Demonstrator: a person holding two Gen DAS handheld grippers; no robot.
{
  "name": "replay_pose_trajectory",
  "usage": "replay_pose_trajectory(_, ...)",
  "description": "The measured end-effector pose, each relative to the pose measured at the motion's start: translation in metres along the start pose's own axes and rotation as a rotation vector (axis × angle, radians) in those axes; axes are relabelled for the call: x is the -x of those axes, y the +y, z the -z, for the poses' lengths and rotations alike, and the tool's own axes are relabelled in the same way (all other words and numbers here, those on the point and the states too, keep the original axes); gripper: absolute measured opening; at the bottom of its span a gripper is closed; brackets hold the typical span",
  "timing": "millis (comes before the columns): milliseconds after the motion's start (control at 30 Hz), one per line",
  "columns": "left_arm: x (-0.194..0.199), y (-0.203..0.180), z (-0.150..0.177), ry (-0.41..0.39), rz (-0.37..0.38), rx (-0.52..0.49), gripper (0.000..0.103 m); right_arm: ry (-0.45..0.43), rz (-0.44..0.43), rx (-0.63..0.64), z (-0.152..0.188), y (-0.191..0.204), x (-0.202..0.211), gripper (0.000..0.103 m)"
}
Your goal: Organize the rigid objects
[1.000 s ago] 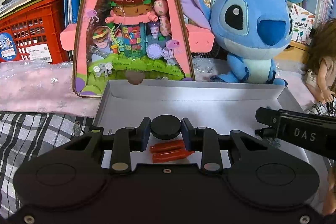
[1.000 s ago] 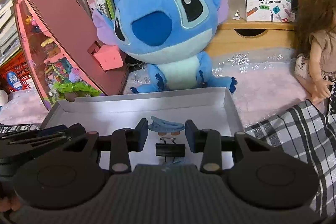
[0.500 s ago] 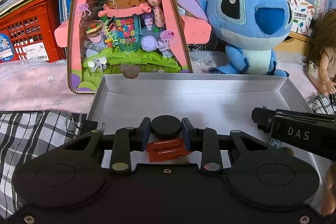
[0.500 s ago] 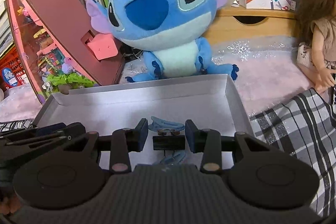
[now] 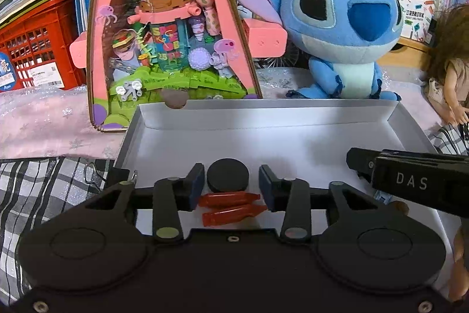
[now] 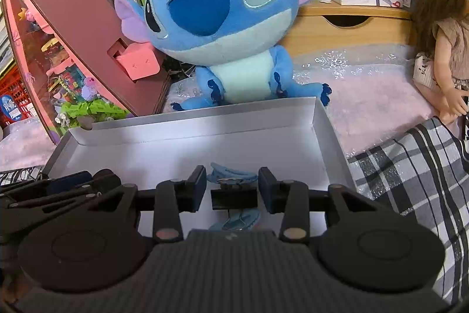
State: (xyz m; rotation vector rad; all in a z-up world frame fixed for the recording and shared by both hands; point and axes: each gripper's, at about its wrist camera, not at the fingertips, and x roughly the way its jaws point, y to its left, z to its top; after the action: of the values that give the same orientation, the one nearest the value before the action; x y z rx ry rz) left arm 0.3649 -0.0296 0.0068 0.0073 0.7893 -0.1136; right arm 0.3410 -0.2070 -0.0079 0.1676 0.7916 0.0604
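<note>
A shallow white box (image 5: 263, 134) (image 6: 187, 148) lies in front of both grippers. In the left wrist view my left gripper (image 5: 231, 184) is open over the box's near part. A black round disc (image 5: 228, 176) and two small red bottles (image 5: 231, 207) lie in the box between its fingers, untouched. In the right wrist view my right gripper (image 6: 231, 187) is open. A black binder clip (image 6: 234, 197) lies between its fingers, with a blue hair clip (image 6: 231, 175) beyond it and another blue clip (image 6: 237, 220) nearer. The right gripper's fingers (image 5: 410, 178) show at the right in the left view.
A pink display case with a brick model (image 5: 173, 28) (image 6: 58, 55) and a blue Stitch plush (image 5: 343, 28) (image 6: 222, 19) stand behind the box. A doll (image 6: 439, 28) sits at the right. Checked cloth (image 5: 44, 195) (image 6: 410, 181) flanks the box. Another binder clip (image 5: 117, 175) lies at its left edge.
Both grippers have drawn back and risen slightly, so the box sits farther and shows more floor. The right gripper has moved off the binder clip, which stays in the box. Both stay open.
</note>
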Motion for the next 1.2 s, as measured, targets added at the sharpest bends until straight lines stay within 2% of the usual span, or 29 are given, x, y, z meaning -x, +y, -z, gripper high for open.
replay_pose_trajectory(233, 0.0, -0.002, 0.001, 0.005, -0.014, -0.002, 0.049, -0.003, 0.003, -0.002, 0.0, -0.001, 0.0, 0.063)
replay_pose_trajectory(400, 0.006, 0.004, 0.001, 0.019, -0.024, 0.026, 0.06, -0.022, 0.022, 0.011, 0.0, 0.0, 0.008, 0.078)
replay_pose_trajectory(533, 0.016, 0.008, 0.002, 0.018, -0.026, 0.028, 0.067, -0.041, 0.018, 0.034, -0.001, -0.002, 0.02, 0.083)
replay_pose_trajectory(567, 0.02, 0.008, 0.003, 0.013, -0.031, 0.027, 0.072, -0.049, 0.016, 0.029, -0.002, -0.003, 0.024, 0.084)
replay_pose_trajectory(867, 0.055, 0.004, 0.007, -0.037, -0.012, 0.011, 0.085, -0.109, 0.021, 0.036, -0.006, -0.006, 0.057, 0.093)
replay_pose_trajectory(1067, 0.078, 0.002, 0.015, -0.063, -0.033, -0.003, 0.087, -0.131, 0.016, 0.048, 0.001, -0.004, 0.075, 0.103)
replay_pose_trajectory(1200, 0.097, 0.008, 0.024, -0.084, -0.016, 0.002, 0.088, -0.149, 0.021, 0.063, 0.008, -0.002, 0.09, 0.103)
